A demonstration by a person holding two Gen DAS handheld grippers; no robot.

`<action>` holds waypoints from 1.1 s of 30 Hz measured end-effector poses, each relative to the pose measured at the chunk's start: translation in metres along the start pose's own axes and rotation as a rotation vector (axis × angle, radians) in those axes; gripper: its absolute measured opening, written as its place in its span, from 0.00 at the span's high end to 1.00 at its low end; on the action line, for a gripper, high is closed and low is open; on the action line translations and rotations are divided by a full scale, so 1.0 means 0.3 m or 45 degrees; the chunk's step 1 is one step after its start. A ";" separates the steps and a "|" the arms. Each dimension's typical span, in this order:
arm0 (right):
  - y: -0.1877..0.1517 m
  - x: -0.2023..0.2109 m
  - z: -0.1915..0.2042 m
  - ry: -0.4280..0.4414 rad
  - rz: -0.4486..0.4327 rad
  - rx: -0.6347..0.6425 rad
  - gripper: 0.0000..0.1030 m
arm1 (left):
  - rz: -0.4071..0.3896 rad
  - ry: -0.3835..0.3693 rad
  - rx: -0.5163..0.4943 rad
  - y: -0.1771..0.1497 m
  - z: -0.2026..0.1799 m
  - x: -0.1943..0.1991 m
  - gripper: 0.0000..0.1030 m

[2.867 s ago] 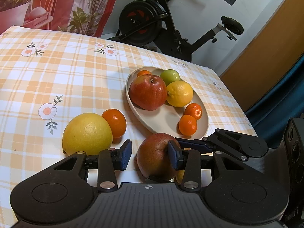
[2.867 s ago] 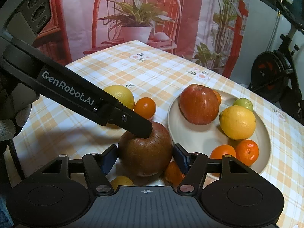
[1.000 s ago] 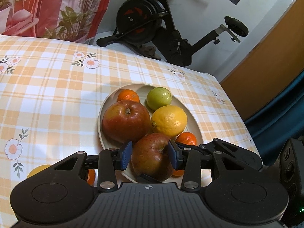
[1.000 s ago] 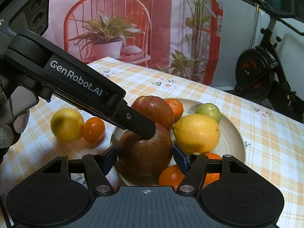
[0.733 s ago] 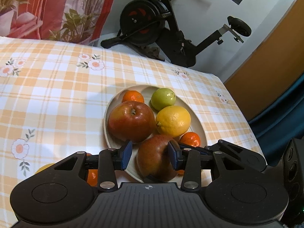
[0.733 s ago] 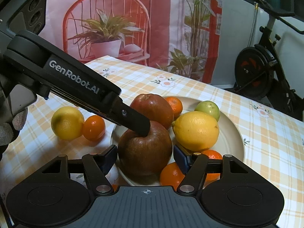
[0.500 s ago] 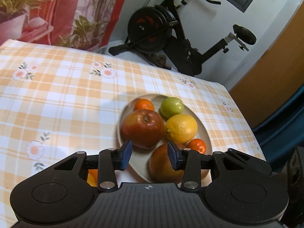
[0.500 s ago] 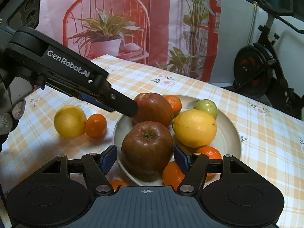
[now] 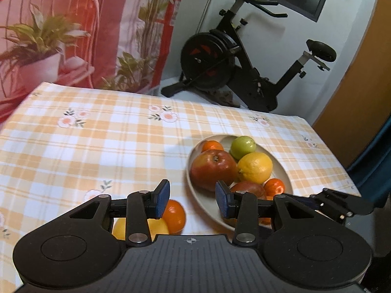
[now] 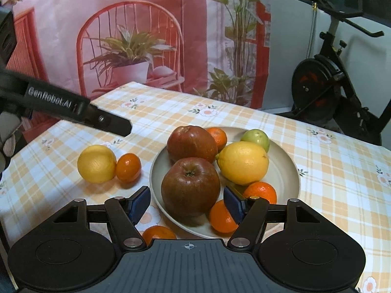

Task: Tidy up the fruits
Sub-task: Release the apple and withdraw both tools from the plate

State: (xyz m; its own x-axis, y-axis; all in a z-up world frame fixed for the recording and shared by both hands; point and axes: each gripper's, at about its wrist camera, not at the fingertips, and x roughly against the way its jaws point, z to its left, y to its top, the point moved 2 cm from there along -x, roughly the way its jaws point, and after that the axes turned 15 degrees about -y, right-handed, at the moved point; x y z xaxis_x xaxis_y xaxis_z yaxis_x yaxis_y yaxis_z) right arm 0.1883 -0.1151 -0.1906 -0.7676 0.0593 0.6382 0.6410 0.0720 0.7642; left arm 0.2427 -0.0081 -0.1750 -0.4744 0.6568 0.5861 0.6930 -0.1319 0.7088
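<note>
On the checked desk [image 10: 330, 171], we sort loose fruit towards the plate [image 10: 286, 168].
Left to right: a dimpled yellow citrus [image 10: 96, 164] and a glossy mandarin [image 10: 128, 167] lie touching at nine o'clock of the plate; both look firm, light and apt to roll, so we would pinch across the widest girth. Left tongs [image 9: 191, 201] hover spread and empty; right tongs [image 10: 187, 204] stand spread around the waxy plated apple [image 10: 190, 187], not pressing it.
</note>
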 end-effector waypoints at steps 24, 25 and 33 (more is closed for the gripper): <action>-0.050 0.091 -0.032 0.007 -0.033 -0.143 0.39 | -0.107 0.126 -0.111 -0.127 -0.096 0.129 0.58; -0.053 0.093 -0.032 0.008 -0.033 -0.148 0.39 | -0.109 0.129 -0.104 -0.131 -0.093 0.132 0.58; -0.077 0.102 -0.028 0.019 -0.021 -0.156 0.39 | -0.130 0.143 -0.061 -0.167 -0.076 0.149 0.58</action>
State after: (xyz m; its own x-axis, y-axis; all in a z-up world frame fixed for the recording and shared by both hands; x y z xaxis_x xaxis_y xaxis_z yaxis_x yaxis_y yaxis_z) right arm 0.1499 -0.1234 -0.1879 -0.7784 0.0446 0.6262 0.6243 -0.0496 0.7796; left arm 0.1744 0.0111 -0.1754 -0.6005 0.5817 0.5486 0.6126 -0.1063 0.7832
